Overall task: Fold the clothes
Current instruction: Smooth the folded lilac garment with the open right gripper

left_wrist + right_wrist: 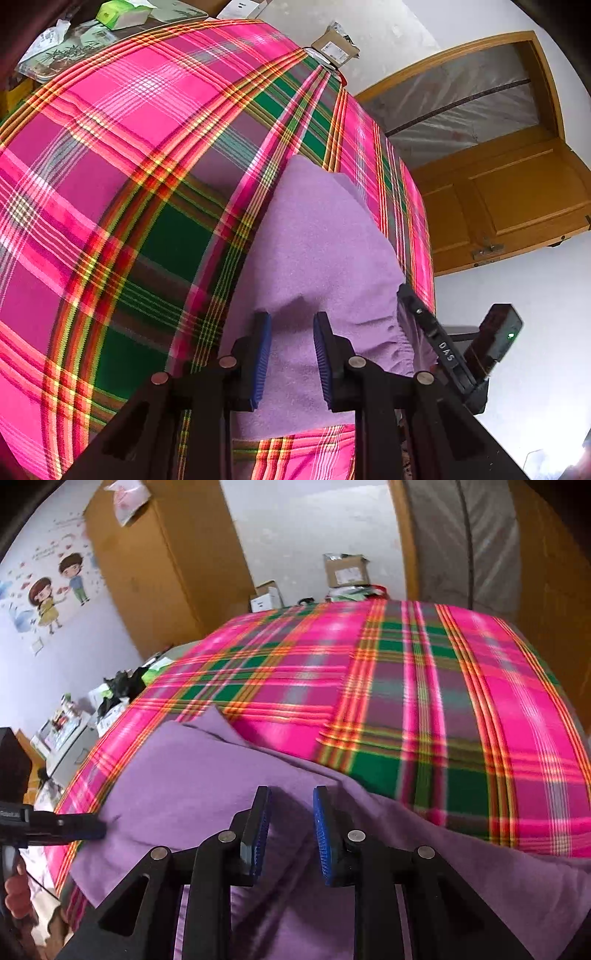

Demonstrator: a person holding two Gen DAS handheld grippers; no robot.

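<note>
A purple garment (317, 240) lies on a pink, green and orange plaid cloth (122, 155) that covers the bench, close to its near edge, with one gathered cuff (397, 339) showing beside the right gripper's finger. The left gripper (291, 360) hovers over the garment with its blue pads (260, 362) spread apart and nothing between them. The right gripper (291, 836) is likewise spread above the purple fabric, gripping nothing.

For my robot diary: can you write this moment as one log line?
garment: purple, on plaid cloth | left gripper: open | right gripper: open
</note>
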